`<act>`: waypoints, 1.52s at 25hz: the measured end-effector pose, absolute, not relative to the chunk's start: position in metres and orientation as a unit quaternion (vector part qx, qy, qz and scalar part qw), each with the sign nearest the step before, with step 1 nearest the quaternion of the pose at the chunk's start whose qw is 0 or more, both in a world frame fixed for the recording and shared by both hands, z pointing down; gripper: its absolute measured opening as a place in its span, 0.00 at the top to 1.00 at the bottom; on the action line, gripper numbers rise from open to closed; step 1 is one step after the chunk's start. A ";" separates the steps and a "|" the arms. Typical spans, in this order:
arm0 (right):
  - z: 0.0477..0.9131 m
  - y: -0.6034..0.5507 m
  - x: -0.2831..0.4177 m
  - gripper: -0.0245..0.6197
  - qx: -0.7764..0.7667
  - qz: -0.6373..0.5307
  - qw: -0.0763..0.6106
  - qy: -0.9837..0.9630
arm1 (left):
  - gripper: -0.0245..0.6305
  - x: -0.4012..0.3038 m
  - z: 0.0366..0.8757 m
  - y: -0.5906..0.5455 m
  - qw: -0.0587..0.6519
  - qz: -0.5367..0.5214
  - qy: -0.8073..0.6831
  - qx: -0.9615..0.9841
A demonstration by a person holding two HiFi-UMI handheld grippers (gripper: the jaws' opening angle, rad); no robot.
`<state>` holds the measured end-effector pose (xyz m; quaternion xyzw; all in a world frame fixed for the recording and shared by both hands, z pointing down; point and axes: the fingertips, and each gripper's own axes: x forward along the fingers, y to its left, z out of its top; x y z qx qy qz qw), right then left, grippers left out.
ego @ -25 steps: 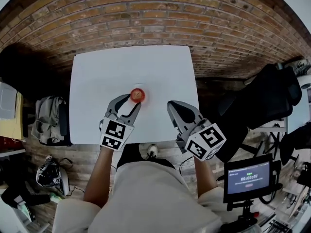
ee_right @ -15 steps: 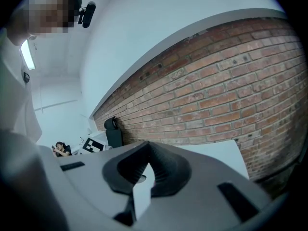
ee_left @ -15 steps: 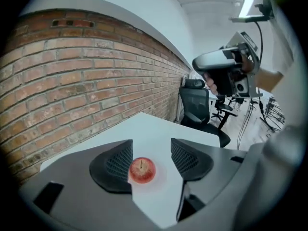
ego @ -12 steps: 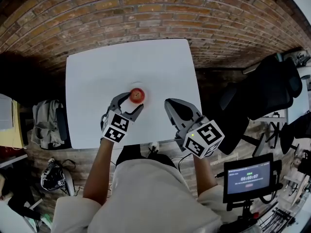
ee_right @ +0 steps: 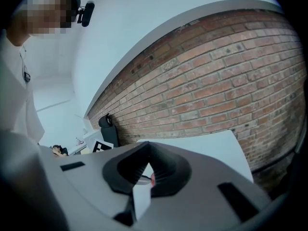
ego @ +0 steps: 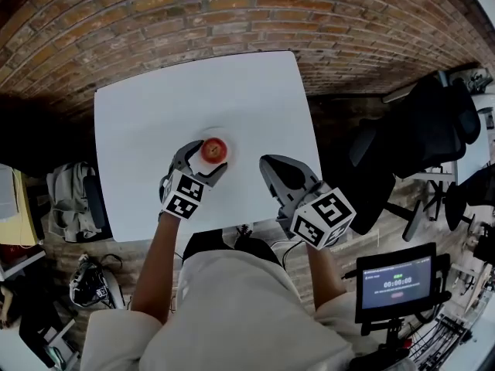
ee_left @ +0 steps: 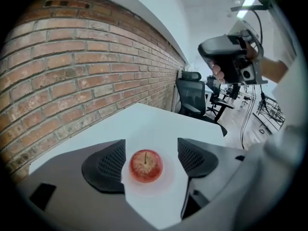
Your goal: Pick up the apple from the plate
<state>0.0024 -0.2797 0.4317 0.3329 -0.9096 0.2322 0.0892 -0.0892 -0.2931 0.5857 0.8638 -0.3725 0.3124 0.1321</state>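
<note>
**Q:** What has changed since a second ago?

**A:** My left gripper [ego: 207, 155] has come down and forward over the white tabletop [ego: 155, 107]. Its jaws have just been opening. A second ago the apple [ego: 214, 150] lay just beyond the tips. Now it sits between them, still on the plate [ee_left: 166, 178] near the middle of the tabletop. I read this as the approach nearly finished, with only the closing and the lift left.

**Q:** How do the jaws stand?

**A:** Left gripper view: the jaws are spread wide, one ribbed pad [ee_left: 108, 163] on each side of the apple. White shows between the fruit and each pad, so nothing is touched or held yet. The apple is upright with its stem on top, a little nearer the left-hand pad. My judgement is that I should centre it slightly before closing. My right gripper [ego: 271, 168] hangs beside the plate over the near edge. Its jaws are pressed together at the tips and hold nothing.
</note>
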 end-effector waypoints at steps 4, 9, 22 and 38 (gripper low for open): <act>0.438 -0.282 0.006 0.96 0.340 0.238 0.093 -0.905 | 0.44 -0.089 0.602 -0.294 0.141 0.329 -0.361 0.861; 0.446 -0.285 0.009 0.96 0.346 0.245 0.099 -0.900 | 0.43 -0.088 0.622 -0.298 0.147 0.351 -0.347 0.857; 0.467 -0.290 0.017 0.96 0.359 0.264 0.115 -0.888 | 0.35 -0.091 0.664 -0.306 0.169 0.397 -0.319 0.844; 0.483 -0.295 0.017 0.96 0.363 0.282 0.122 -0.880 | 0.35 -0.088 0.689 -0.306 0.167 0.431 -0.286 0.839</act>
